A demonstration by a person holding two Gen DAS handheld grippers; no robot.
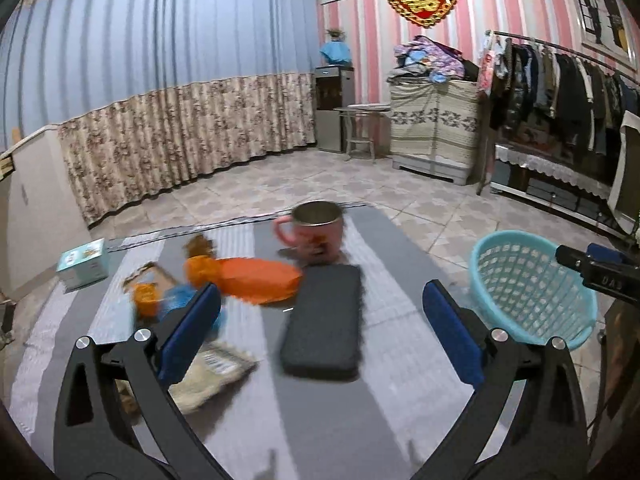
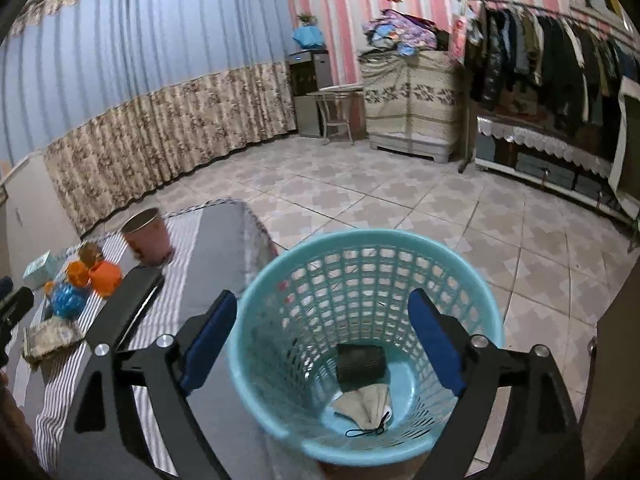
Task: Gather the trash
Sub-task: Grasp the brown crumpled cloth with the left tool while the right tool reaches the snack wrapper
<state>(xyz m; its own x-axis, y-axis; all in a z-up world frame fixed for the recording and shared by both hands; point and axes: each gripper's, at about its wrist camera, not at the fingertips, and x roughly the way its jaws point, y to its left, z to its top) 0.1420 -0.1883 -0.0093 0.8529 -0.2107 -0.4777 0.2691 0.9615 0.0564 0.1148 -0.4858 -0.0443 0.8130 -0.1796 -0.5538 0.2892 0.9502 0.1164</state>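
Observation:
My left gripper [image 1: 322, 292] is open and empty above the striped table [image 1: 256, 420]. Ahead of it lie an orange wrapper [image 1: 256, 282], a blue and orange wrapper [image 1: 168, 300] and a beige packet [image 1: 212, 376], the packet partly under the left finger. My right gripper [image 2: 322, 304] is open and empty above the teal basket [image 2: 360, 344], which holds a face mask [image 2: 368, 404] and a dark object [image 2: 360, 360]. The basket [image 1: 528, 284] stands off the table's right edge in the left wrist view. The right gripper's tip [image 1: 596, 268] shows over it.
A black case [image 1: 324, 320] lies mid-table, and a pink mug [image 1: 316, 232] stands behind it. A small teal box [image 1: 82, 266] sits at the table's far left corner. Tiled floor, curtains, a cabinet and a clothes rack [image 1: 560, 76] lie beyond.

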